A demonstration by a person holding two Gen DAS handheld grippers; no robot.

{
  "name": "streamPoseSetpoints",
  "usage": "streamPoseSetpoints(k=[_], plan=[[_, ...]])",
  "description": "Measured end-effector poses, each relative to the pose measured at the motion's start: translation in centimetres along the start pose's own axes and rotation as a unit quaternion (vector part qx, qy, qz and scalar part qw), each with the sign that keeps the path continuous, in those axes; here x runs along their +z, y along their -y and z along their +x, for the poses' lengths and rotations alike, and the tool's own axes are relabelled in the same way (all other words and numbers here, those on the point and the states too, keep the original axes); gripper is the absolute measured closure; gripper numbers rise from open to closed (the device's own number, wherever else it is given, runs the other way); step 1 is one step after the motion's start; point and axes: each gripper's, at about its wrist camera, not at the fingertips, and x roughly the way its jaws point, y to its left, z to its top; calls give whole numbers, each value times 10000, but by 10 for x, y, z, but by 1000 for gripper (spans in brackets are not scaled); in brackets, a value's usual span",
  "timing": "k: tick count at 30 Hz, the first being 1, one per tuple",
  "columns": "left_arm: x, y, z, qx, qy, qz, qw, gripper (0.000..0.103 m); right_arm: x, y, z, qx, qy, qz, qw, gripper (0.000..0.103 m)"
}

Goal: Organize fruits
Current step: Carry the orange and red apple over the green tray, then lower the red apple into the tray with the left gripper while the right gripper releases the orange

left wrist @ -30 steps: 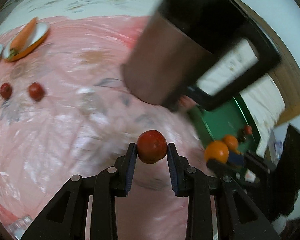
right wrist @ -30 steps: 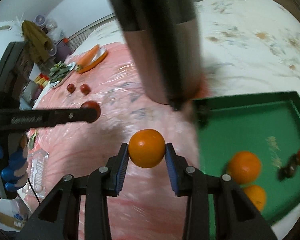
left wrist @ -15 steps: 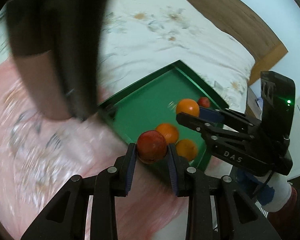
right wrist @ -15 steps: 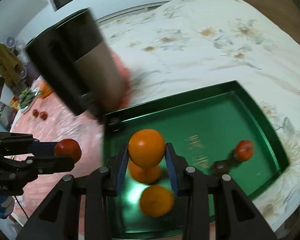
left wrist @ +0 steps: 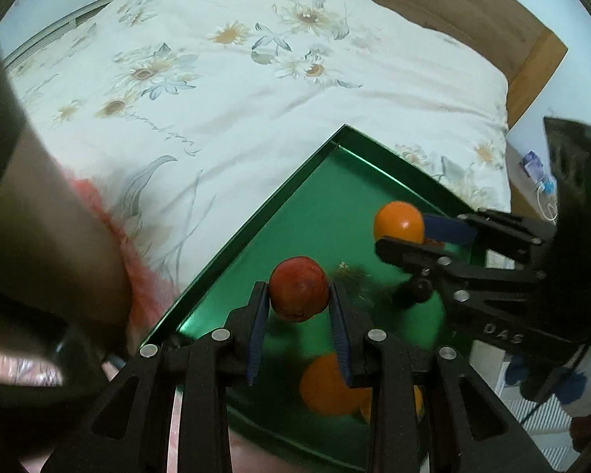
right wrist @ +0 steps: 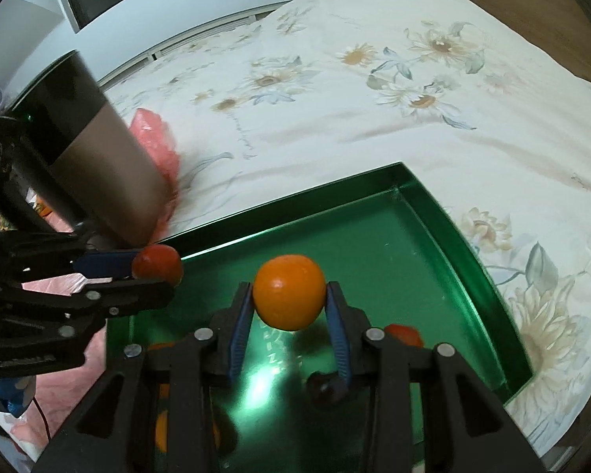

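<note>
Both grippers had swung off the pink sheet [right wrist: 153,138] and over the green tray [right wrist: 425,213] lying on the flowered quilt [right wrist: 374,118]. At 12 o'clock from its camera, the right gripper [right wrist: 289,301] stayed clamped on an orange [right wrist: 287,291]; at its 9 o'clock, the left gripper [left wrist: 298,299] stayed clamped on a red fruit [left wrist: 299,293]. Some oranges [left wrist: 327,388] and a small red fruit [right wrist: 404,335] already lay in the tray. Judging by this, sorting was well along, with these two left to set down.
</note>
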Motion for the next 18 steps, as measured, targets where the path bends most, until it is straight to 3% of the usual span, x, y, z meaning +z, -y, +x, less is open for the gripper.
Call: streamPoseSetpoints(k=[8, 18], plan=[[15, 12, 25, 100, -131, 673, 9976, 77, 3, 15, 15, -92, -104, 160, 9998, 76], [26, 16, 45, 192, -268, 922, 9952, 76, 3, 23, 29, -188, -260, 161, 9994, 76]])
